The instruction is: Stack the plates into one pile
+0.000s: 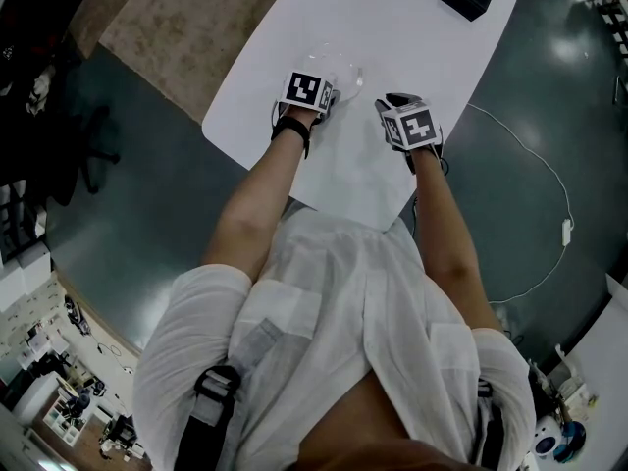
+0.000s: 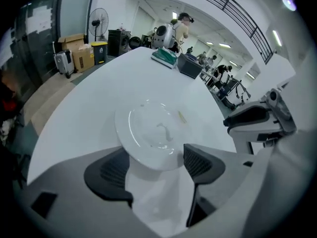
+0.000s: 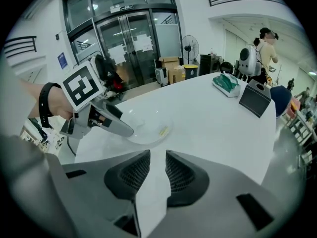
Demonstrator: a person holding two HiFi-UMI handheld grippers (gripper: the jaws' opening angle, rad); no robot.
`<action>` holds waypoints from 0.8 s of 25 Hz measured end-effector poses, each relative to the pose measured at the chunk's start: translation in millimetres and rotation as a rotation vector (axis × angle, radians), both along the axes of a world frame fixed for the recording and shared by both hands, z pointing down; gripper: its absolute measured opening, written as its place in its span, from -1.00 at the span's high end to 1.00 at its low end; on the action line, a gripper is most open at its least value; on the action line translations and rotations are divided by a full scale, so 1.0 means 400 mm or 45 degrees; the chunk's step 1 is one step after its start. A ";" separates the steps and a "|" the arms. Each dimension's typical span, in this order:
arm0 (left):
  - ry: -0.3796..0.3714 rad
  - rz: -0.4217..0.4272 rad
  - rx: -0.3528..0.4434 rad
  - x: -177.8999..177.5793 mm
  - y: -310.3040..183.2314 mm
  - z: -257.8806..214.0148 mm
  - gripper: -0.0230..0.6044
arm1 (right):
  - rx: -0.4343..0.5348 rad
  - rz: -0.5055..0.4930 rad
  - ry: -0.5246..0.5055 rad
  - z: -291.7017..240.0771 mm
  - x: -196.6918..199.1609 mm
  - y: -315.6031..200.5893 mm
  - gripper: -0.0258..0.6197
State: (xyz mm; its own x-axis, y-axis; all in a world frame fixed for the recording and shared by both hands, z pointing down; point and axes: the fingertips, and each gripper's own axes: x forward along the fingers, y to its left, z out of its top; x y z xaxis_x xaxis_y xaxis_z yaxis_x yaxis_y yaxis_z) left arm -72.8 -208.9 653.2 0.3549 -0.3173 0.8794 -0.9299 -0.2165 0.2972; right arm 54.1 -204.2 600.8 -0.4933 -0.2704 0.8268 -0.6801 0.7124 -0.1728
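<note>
the round plate (image 2: pixel 151 130) lies flat on the white worktop (image 2: pixel 99 98), its near rim between the wide-apart jaws of the left tool (image 2: pixel 156 165), whose pads stand off it. the right tool (image 3: pixel 157 170) hovers just beside, jaws narrow with only bare worktop between. nothing blocks the plate. at the worktop's far end sit a black box (image 3: pixel 254 100) and a green bundle (image 3: pixel 225 82). beyond stand a floor fan (image 3: pixel 189 43), cardboard boxes (image 3: pixel 173 68) and glass doors (image 3: pixel 133 43) with papers too small to read.
</note>
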 end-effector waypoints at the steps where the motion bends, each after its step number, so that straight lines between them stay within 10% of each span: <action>1: -0.019 0.013 0.003 -0.003 0.004 -0.002 -0.16 | 0.004 0.004 -0.001 -0.004 0.000 0.002 0.56; 8: -0.155 0.049 0.087 -0.044 -0.014 -0.019 -0.28 | 0.041 0.030 -0.010 -0.024 0.000 0.001 0.56; 20: -0.011 -0.046 0.230 -0.062 -0.002 -0.131 -0.28 | 0.087 0.129 -0.107 -0.050 0.015 0.018 0.56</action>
State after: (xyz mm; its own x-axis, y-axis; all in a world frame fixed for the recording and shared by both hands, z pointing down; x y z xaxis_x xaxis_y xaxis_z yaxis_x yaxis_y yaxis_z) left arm -97.5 -209.8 600.8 0.3330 -0.4828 0.8100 -0.9405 -0.2321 0.2483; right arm 60.0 -197.1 580.9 -0.5271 -0.3764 0.7619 -0.7344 0.6528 -0.1856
